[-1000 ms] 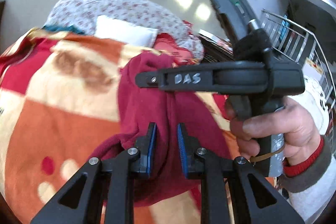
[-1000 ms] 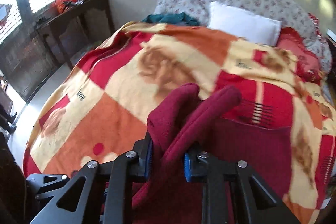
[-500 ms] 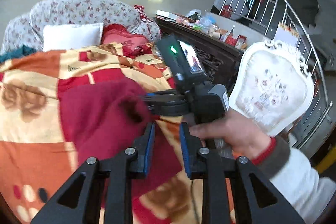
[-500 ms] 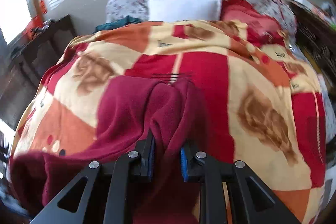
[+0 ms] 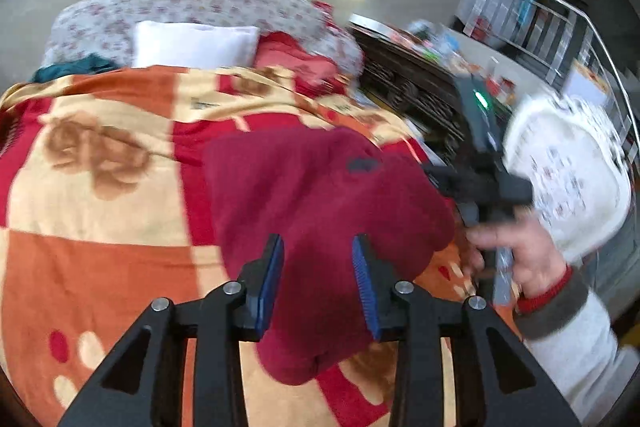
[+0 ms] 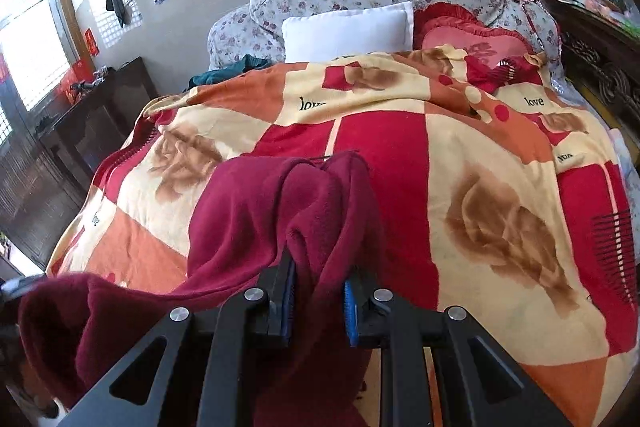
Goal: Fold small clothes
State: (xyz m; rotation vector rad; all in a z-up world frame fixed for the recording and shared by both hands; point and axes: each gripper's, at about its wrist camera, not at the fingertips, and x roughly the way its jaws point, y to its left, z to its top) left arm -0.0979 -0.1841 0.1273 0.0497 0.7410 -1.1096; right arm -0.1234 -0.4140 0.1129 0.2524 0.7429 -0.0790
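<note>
Fleece, dark red and soft, makes up the small garment [image 5: 320, 211] lying on the bed's patchwork blanket of red, orange and cream squares [image 6: 500, 195]; the left hand-held gripper [image 5: 318, 281] hangs over its near edge with jaws opening, blue pads clear of the cloth between them; the right hand-held gripper [image 6: 319, 297] is clamped on a bunched fold of the same garment, which drapes off to the left; in the left wrist view a hand [image 5: 524, 251] in a grey-cuffed white sleeve holds that gripper's handle beside a white ornate chair [image 5: 576, 179]; a white pillow [image 6: 348, 31] rests at the bed's head.
</note>
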